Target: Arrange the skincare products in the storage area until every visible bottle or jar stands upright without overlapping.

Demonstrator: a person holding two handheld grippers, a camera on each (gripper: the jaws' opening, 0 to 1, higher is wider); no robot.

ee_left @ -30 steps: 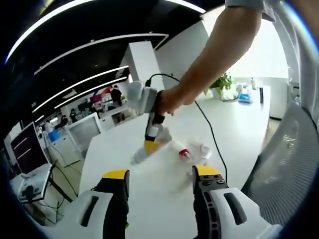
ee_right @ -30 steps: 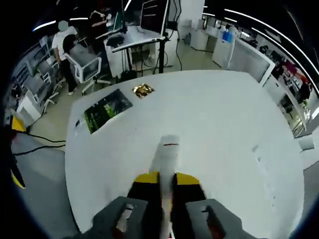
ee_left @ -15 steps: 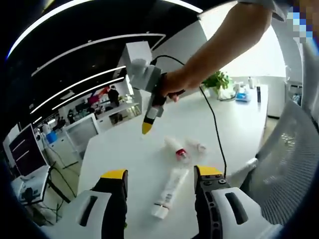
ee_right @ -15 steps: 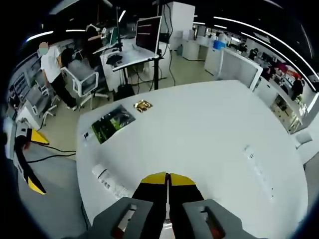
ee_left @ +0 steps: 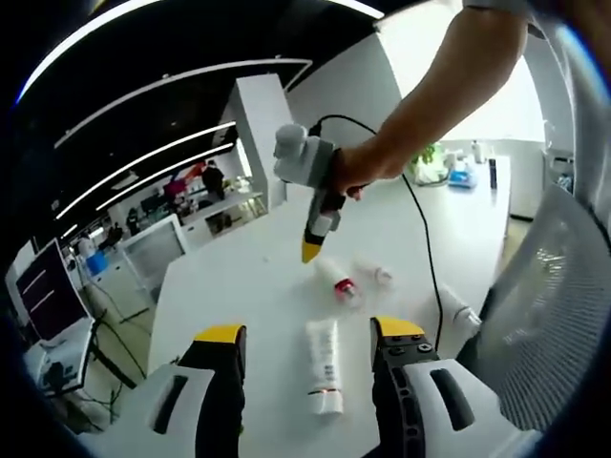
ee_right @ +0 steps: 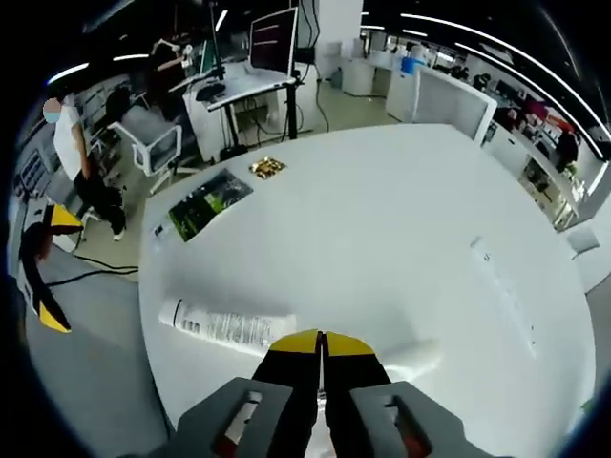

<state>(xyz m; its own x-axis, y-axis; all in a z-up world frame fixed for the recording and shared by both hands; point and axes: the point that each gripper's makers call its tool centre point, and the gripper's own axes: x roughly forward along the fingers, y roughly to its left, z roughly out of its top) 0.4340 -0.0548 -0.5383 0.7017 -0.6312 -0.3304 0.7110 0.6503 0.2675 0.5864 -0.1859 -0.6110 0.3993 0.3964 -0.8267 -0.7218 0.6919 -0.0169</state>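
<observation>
A white tube lies flat on the white table, its cap toward me, seen between my left gripper's open jaws. Beyond it lie two small white bottles, one with a red band and one plain. Above them hovers my right gripper, held by a hand, its yellow tips shut on nothing. In the right gripper view the right gripper is shut above the table, with the tube lying to its left and a white bottle to its right.
A mesh chair stands at the table's right edge, and another white bottle lies near that edge. A cable trails across the table. A green sheet and a gold item lie at the far side.
The right gripper has let go of the white tube, which now lies flat on the table. That gripper has lifted, moved over the small bottles and stays shut.
</observation>
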